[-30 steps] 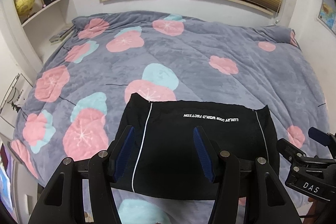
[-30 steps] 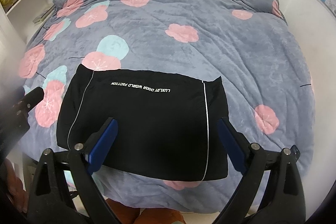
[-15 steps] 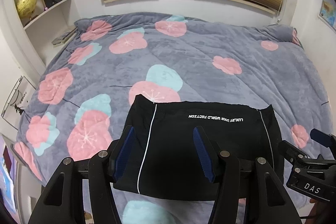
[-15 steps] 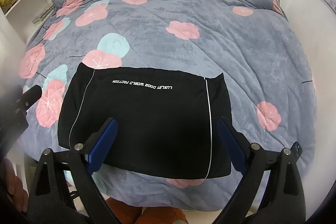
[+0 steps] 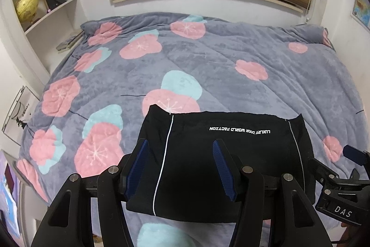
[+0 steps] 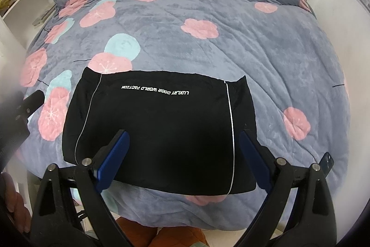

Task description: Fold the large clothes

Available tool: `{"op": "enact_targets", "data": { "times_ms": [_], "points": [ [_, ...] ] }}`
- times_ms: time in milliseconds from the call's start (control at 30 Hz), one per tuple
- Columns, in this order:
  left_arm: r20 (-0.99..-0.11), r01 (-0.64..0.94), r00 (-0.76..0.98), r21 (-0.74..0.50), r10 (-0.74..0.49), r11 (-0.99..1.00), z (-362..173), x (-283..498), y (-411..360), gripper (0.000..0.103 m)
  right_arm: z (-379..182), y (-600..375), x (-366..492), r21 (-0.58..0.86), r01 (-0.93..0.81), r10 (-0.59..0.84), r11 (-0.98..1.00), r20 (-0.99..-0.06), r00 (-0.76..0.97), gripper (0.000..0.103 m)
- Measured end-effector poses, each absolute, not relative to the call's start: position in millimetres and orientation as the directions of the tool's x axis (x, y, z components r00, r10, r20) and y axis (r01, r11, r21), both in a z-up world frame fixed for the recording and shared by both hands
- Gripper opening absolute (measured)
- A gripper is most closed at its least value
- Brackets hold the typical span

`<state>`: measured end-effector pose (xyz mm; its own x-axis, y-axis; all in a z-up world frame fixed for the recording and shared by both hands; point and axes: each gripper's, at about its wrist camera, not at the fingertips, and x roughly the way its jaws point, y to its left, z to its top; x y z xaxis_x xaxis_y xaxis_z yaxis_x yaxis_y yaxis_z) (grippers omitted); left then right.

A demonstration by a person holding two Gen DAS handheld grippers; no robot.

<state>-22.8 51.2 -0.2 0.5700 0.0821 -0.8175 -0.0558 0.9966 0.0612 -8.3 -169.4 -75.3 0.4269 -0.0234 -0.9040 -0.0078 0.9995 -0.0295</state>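
A black garment [image 5: 222, 154] with thin white stripes and white lettering lies folded into a flat rectangle near the front edge of the bed; it also shows in the right wrist view [image 6: 159, 126]. My left gripper [image 5: 180, 166] is open and empty, raised above the garment's left part. My right gripper [image 6: 182, 154] is open wide and empty, raised above the garment's near edge. The right gripper also shows at the right edge of the left wrist view [image 5: 342, 177].
The bed is covered by a grey quilt [image 5: 208, 61] with pink and teal flowers, also in the right wrist view [image 6: 254, 38]. White shelves [image 5: 46, 10] with a yellow globe and books stand at the left. A wall with a slatted blind is behind the bed.
Both grippers have pulled back and up from the garment, which now looks a little farther away. The garment lies still. Both stay open.
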Motion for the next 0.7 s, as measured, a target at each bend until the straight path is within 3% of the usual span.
{"op": "enact_targets", "data": {
  "times_ms": [700],
  "points": [
    [-0.787,-0.043,0.607,0.109,0.112,0.993,2.0,-21.0,51.0,0.059,-78.0,-171.1,-12.2,-0.039,-0.001,-0.035,0.999,-0.909,0.416,0.094]
  ]
}}
